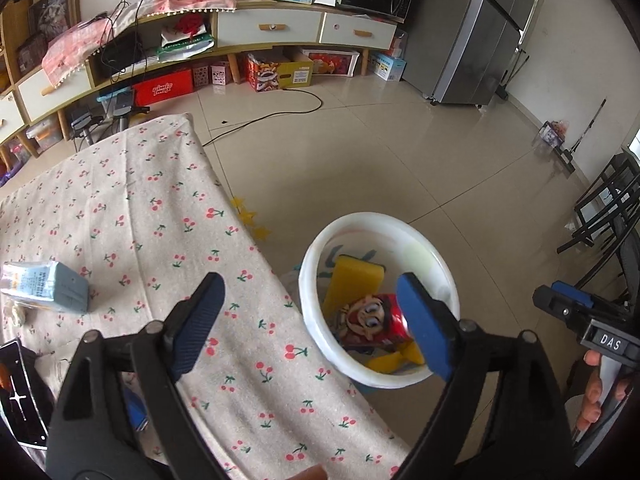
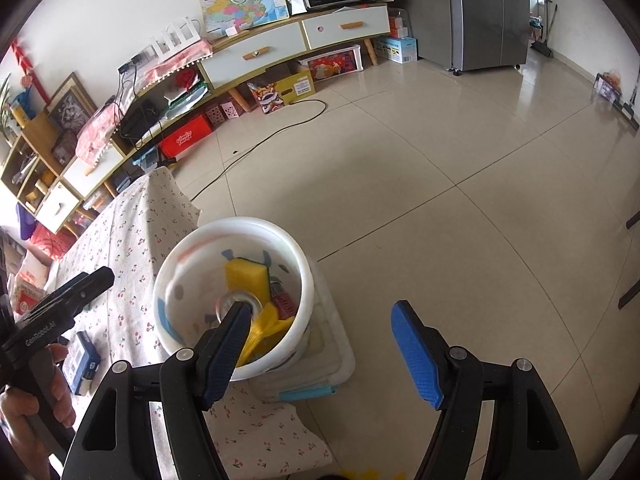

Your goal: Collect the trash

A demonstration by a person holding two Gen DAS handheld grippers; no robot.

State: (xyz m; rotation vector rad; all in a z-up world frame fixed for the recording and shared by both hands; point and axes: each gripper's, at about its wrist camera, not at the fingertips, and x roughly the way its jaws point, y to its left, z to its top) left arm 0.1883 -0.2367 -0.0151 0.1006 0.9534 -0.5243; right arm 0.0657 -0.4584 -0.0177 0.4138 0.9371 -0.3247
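A white bucket (image 1: 380, 222) stands just off the table's right edge, on a pale plastic box (image 2: 336, 360). Inside it lie a yellow sponge (image 1: 356, 276), a red can with a cartoon face (image 1: 376, 320) and yellow scraps. My left gripper (image 1: 308, 284) hangs open above the table edge and the bucket's rim, with nothing between its fingers. My right gripper (image 2: 320, 312) is open over the bucket's right side and the floor, also holding nothing. A light blue carton (image 1: 48, 286) lies on the cherry-print tablecloth (image 1: 152, 208) at the left; it shows in the right wrist view as carton (image 2: 82, 360).
A long TV cabinet (image 1: 272, 28) with boxes beneath lines the far wall, and a grey fridge (image 1: 480, 36) stands at the right. A black cable (image 1: 280, 114) runs across the tiled floor. Black chair frames (image 1: 608, 208) stand at the right. A dark object (image 1: 20, 392) sits at the table's near left.
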